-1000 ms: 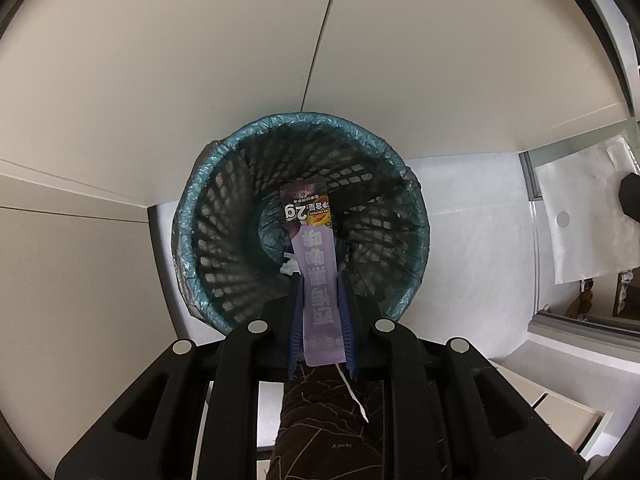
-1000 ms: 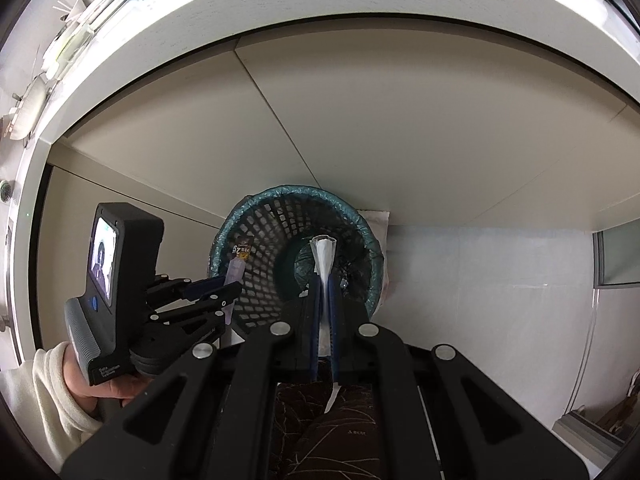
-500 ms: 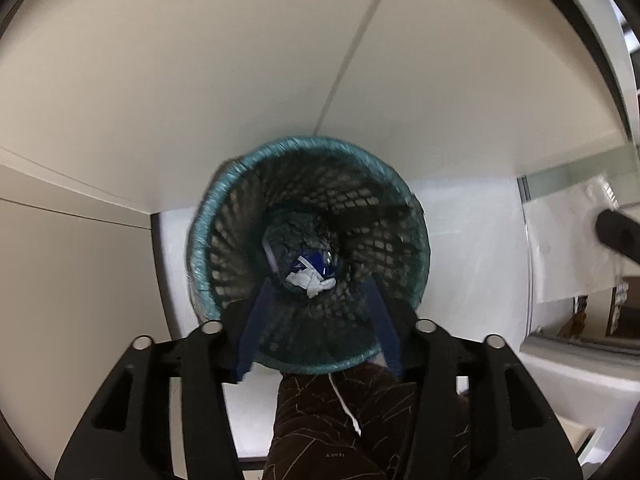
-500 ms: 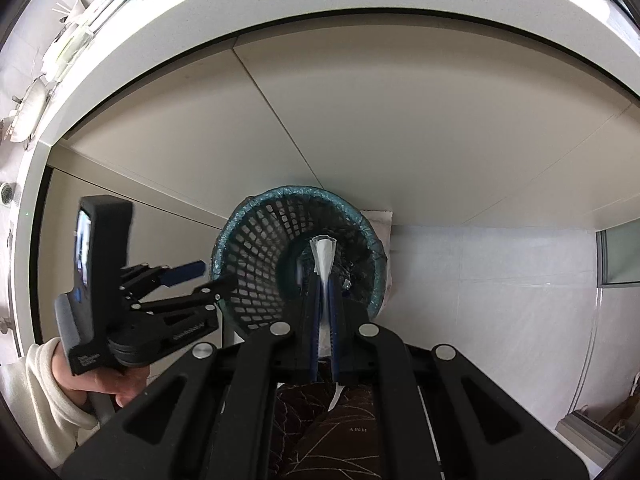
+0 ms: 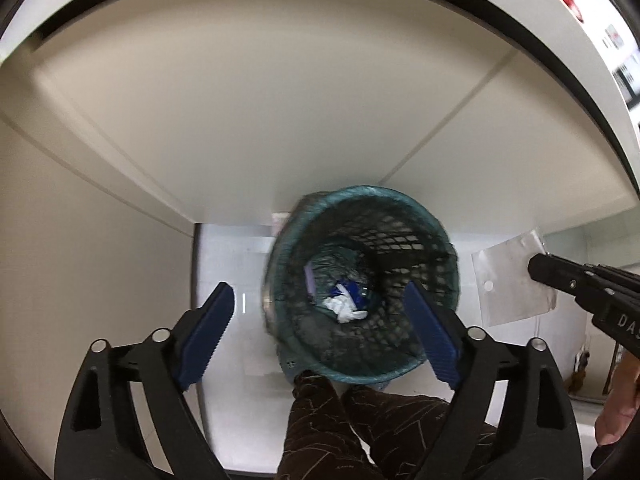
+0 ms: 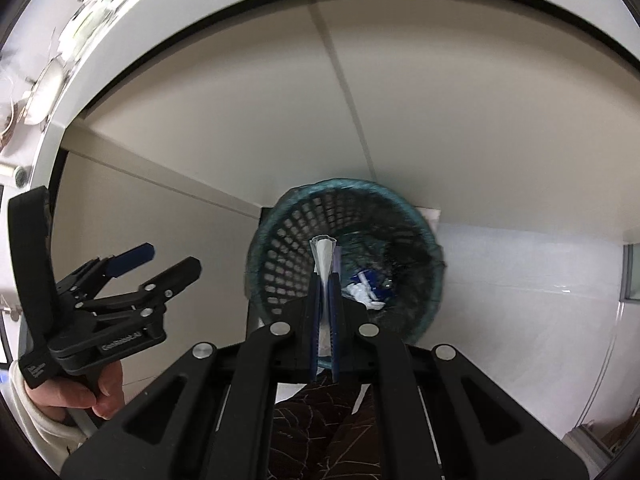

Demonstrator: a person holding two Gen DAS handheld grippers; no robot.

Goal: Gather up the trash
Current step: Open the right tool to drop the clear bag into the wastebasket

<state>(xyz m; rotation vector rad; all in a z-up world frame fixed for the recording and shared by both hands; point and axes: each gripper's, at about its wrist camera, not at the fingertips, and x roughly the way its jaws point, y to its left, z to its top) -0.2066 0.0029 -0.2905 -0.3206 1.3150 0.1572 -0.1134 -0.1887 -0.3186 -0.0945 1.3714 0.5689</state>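
The left gripper (image 5: 320, 330) is released and empty; some trash (image 5: 344, 300) lies in the bin (image 5: 446, 240), while the right gripper (image 6: 325, 280) grasps a white wrapper (image 6: 323, 254) above it, not yet dropped

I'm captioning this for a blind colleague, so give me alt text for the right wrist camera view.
The right gripper, shut on a white wrapper, is held above a teal mesh wastebasket on a white floor, with blue and white trash at its bottom. At left, the left gripper is held open and empty beside beige cabinet panels.
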